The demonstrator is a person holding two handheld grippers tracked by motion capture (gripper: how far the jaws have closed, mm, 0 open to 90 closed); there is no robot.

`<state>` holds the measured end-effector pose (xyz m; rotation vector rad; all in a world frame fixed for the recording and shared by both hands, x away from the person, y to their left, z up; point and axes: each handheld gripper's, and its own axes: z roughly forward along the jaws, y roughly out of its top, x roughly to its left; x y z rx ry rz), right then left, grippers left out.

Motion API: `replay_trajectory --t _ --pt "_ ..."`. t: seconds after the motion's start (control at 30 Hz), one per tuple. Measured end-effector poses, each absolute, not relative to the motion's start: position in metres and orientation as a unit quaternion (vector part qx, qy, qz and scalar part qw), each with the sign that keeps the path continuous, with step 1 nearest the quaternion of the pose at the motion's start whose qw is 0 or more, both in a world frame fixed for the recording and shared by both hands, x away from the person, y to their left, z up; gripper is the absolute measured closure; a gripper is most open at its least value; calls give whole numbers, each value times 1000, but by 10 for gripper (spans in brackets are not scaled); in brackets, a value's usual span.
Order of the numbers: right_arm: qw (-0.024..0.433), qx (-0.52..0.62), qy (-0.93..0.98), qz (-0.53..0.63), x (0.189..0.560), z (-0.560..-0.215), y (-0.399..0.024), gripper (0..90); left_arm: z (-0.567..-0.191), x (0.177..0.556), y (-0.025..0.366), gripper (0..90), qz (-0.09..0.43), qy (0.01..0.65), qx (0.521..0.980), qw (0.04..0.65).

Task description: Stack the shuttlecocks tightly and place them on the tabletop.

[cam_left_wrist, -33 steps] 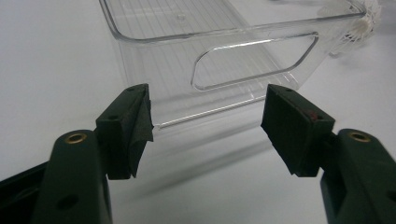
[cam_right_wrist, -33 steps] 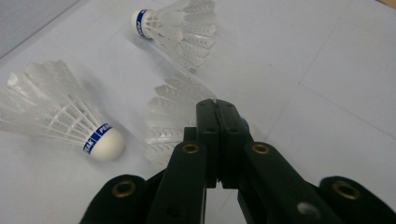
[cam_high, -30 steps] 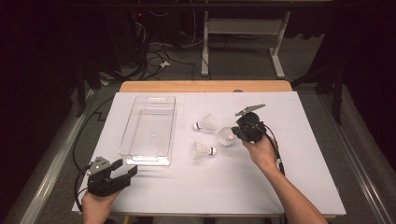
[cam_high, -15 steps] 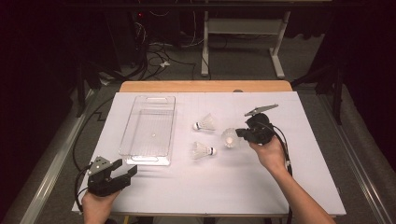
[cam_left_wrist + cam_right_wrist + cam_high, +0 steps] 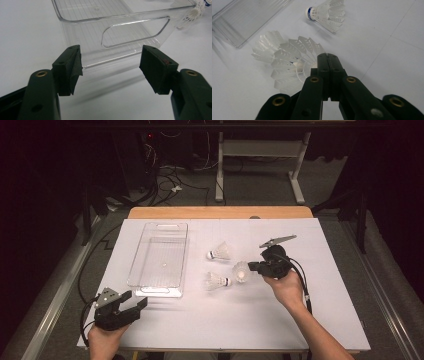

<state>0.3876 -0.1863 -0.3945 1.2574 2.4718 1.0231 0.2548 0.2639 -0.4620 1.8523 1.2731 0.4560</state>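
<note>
Three white shuttlecocks are on the white table. My right gripper (image 5: pixel 251 267) (image 5: pixel 327 56) is shut, pinching the feather rim of one shuttlecock (image 5: pixel 242 272) (image 5: pixel 294 67) whose open skirt faces the camera. A second shuttlecock (image 5: pixel 216 281) (image 5: pixel 263 46) lies just left of it, and a third shuttlecock (image 5: pixel 220 252) (image 5: pixel 327 13) lies farther back. The clear plastic tray (image 5: pixel 136 255) (image 5: pixel 82 37) stands left of them with nothing in it. My left gripper (image 5: pixel 135 304) (image 5: pixel 111 67) rests open near the front left corner and faces the tray's near end wall with its handle cut-out.
The table's wooden far edge (image 5: pixel 220 212) borders a dark floor with cables and a desk frame. A cable trails from each gripper. Bare white surface lies between the two hands and to the right of the right hand.
My right hand has shifted slightly right and toward the near edge, and the pinched shuttlecock came along with it. The left gripper has stayed put.
</note>
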Motion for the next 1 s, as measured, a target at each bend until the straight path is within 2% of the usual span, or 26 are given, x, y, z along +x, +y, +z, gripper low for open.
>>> replay_trajectory --t 0.23,1.0 --pt "88 440 826 340 391 -403 -195 900 -462 255 264 349 183 508 734 412" --pt "114 474 813 318 401 -418 -217 889 -462 256 263 346 182 505 738 410"
